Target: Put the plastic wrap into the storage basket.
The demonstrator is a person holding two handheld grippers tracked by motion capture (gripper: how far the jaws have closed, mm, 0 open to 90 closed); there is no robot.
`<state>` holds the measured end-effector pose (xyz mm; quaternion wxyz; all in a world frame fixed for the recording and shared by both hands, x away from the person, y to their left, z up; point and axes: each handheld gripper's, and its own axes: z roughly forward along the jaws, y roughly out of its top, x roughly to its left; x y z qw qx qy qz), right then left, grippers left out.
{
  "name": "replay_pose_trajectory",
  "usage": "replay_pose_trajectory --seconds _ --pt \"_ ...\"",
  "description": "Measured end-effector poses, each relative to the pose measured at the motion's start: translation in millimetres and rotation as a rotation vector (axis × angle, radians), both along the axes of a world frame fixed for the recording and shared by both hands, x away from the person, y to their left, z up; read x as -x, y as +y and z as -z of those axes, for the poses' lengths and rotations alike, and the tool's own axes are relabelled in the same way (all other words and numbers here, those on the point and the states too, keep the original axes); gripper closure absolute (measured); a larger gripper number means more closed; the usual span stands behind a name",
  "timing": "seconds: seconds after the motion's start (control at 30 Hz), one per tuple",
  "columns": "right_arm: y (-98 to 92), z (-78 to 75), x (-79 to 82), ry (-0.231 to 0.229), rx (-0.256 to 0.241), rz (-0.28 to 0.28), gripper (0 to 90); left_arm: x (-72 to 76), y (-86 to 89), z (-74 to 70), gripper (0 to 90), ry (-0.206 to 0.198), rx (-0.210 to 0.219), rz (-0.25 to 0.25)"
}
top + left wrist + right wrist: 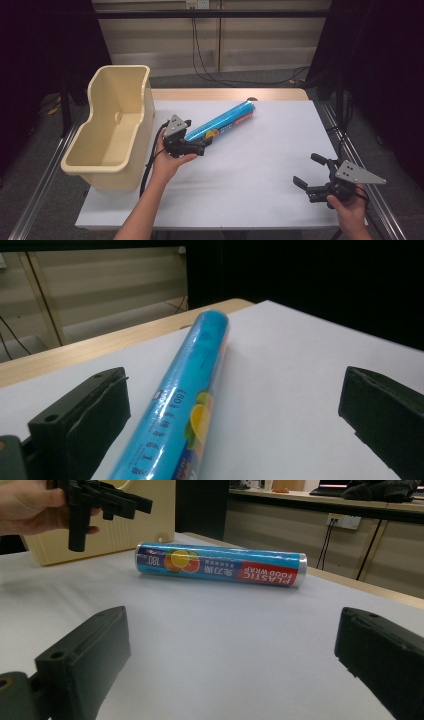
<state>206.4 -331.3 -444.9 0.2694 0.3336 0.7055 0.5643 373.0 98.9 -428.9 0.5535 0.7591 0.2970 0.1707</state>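
A blue roll of plastic wrap (222, 121) lies slantwise on the white tabletop (250, 190), its label printed with orange fruit. My left gripper (201, 145) is open at the roll's near left end. In the left gripper view the roll (190, 405) runs away between the two spread jaws, closer to the left one, and neither pad touches it. In the right gripper view the left gripper (127, 505) hovers just above and beside the end of the roll (220, 564). My right gripper (308, 170) is open near the table's front right, well clear of the roll.
A tall beige plastic bin (115, 125) stands empty at the table's left edge, right beside the left hand. A strip of bare wood (225, 94) runs along the far edge. Metal rails (350, 145) flank both sides of the table.
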Motion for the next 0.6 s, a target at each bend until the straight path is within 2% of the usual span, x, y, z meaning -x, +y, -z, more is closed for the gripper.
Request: replay_pose_trajectory --seconds 0.07,0.1,0.23,0.27,0.33,0.37,0.47,0.53,0.6 --pt "-0.1 -0.1 0.1 -0.001 0.000 0.000 1.3 -6.6 -3.8 1.0 0.0 0.003 -0.027 -0.009" --pt "-0.1 -0.1 0.1 -0.001 -0.002 -0.001 1.5 -10.1 -4.9 1.8 0.0 0.007 -0.022 -0.011" --pt "-0.3 -0.1 -0.1 -0.001 -0.002 -0.004 1.5 -23.9 -9.4 4.2 1.3 0.033 -0.055 -0.021" --pt "-0.3 -0.1 -0.1 -0.001 -0.002 -0.004 1.5 -27.1 -10.6 5.1 1.3 0.037 -0.077 -0.025" --pt "-0.5 -0.1 -0.2 -0.001 -0.003 -0.006 1.6 -36.7 -14.0 9.6 1.4 0.072 -0.135 -0.033" --pt "-0.5 -0.1 -0.2 -0.001 -0.003 -0.006 1.6 -36.7 -14.0 9.6 1.5 0.072 -0.135 -0.033" --pt "-0.8 -0.2 -0.1 0.000 -0.005 -0.008 1.7 -45.0 -14.4 16.6 1.6 0.106 -0.148 -0.047" --pt "-1.0 -0.2 -0.2 0.001 -0.005 -0.007 1.7 -51.4 -15.0 22.4 1.6 0.125 -0.189 -0.050" --pt "-1.0 -0.2 -0.3 0.000 -0.006 -0.007 1.7 -53.5 -15.4 24.4 1.6 0.141 -0.194 -0.054"
